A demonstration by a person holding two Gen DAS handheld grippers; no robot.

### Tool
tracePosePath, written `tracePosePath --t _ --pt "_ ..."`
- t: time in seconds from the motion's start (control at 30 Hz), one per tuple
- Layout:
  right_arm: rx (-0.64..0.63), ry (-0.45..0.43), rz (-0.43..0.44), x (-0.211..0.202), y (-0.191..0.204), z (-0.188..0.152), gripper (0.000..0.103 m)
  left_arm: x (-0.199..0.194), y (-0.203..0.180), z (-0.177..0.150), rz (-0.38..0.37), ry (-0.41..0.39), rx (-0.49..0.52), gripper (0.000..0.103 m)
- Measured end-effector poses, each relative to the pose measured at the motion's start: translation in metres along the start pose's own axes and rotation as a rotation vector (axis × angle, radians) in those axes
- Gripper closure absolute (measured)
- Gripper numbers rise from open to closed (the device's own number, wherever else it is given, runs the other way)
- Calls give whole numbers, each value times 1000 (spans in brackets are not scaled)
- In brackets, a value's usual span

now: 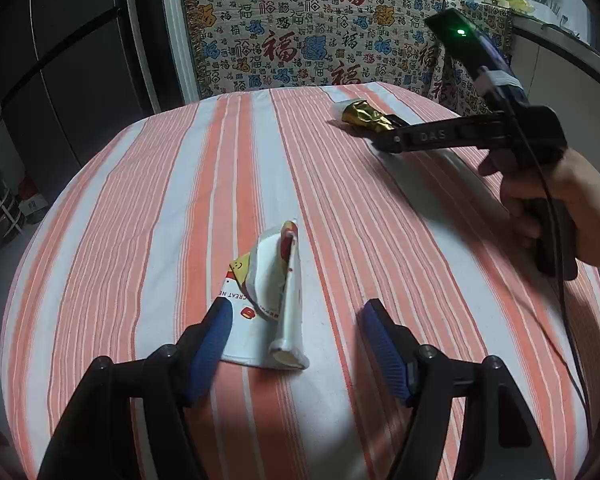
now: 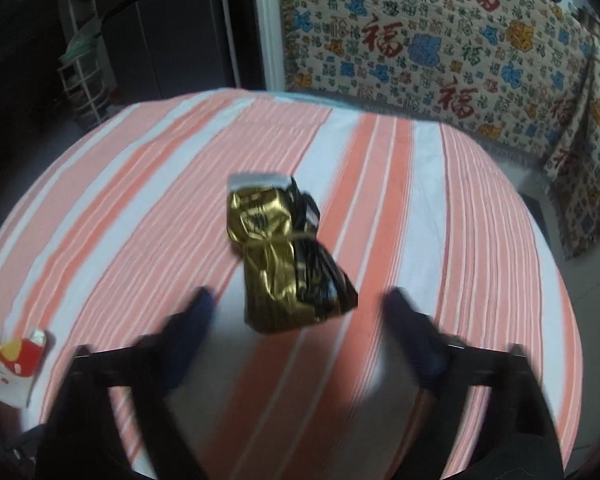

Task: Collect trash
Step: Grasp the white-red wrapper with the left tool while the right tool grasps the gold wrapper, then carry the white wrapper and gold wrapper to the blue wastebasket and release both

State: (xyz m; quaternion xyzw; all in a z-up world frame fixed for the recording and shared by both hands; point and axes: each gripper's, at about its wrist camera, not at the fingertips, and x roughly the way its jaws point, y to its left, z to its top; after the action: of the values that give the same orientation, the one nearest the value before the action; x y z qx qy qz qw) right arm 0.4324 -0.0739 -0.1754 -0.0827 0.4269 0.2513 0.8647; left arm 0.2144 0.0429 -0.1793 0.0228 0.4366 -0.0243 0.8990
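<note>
I hold two grippers over a counter covered with an orange-and-white striped cloth. The landmark is the crumpled gold-and-black foil wrapper, which lies on the cloth toward the far side of the counter.

My right gripper points down at this wrapper. Its jaws stand partly open, one on each side of the wrapper's near end, and neither pad presses on the foil; the view is blurred, so light contact cannot be ruled out. The wrapper's long axis runs away from the jaws, roughly along the line they point on, so the jaws span its short width.

A flattened white paper wrapper with red and yellow print lies well nearer me than the gold wrapper and to its left. My left gripper hovers over it, jaws open wide. The left pad sits at the paper's edge; the right pad stands clear of it. Its long axis also runs away from the jaws.

The right hand is nearer the gold wrapper; I judge that grasp comes next.
</note>
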Motion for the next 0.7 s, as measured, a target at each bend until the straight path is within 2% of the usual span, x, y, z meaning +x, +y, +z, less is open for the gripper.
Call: tracePosePath --t 0.17,0.33,0.47,0.53,0.63,0.67,0.7 --pt "27 2 27 -29 1 -33 58 0 1 1 0 0 -1 33" --pt "16 20 -23 -87 27 -100 57 0 0 0 2 0 1 33" --pt "2 40 -4 -120 45 -137 57 -1 1 0 3 -1 0 33" --pt "14 48 27 -129 48 -145 55 -4 5 -1 -20 -8 -16 34" --pt "48 51 104 -134 41 -146 38 -14 10 -6 -59 -17 -4 34" --pt "56 45 115 -136 38 -145 28 -19 11 -9 -68 -18 2 34" --pt "54 37 121 -139 37 -144 24 -22 11 -10 -76 -21 5 34"
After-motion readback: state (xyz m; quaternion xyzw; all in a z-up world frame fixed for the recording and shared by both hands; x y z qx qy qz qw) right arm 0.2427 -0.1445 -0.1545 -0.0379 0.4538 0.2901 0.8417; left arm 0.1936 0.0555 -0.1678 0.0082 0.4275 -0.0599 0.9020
